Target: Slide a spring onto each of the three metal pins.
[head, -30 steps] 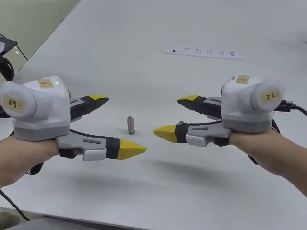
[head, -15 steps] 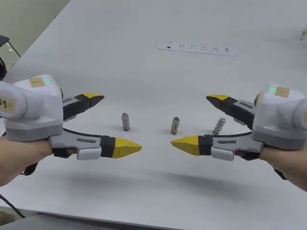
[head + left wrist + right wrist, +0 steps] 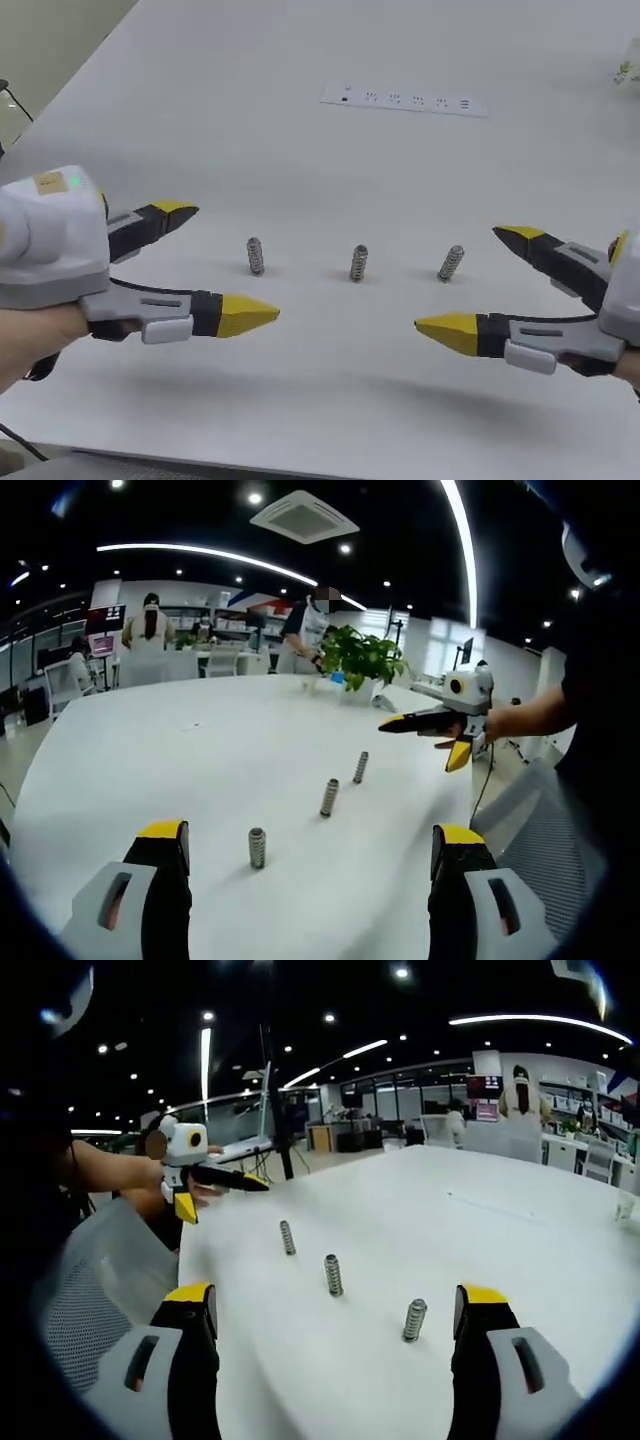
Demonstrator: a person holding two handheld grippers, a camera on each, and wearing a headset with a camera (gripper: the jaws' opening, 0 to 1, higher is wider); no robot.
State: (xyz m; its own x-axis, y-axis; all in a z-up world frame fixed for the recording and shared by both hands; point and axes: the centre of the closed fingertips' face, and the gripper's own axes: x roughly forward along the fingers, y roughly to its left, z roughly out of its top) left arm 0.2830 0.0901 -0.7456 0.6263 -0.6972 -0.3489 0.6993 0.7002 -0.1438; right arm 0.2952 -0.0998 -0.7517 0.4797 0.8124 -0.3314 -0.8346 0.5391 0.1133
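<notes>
On the white table [image 3: 300, 150], left to right: left gripper [image 3: 232, 262] has its jaws spread wide, carrying nothing, hovering just left of the row. Left spring [image 3: 255, 256] upright, middle spring [image 3: 359, 263] upright, right spring [image 3: 450, 263] leaning a bit. Right gripper [image 3: 458, 278] likewise spread and empty, just right of the row. My read: all three springs look seated on pins, so threading looks finished and this is the check stage. Next move, if any: straighten the leaning right spring, which needs a light pinch near its top. Count: three springs, two grippers, one power strip [image 3: 405, 101] far back. Pins hidden inside the coils, can't count them.
</notes>
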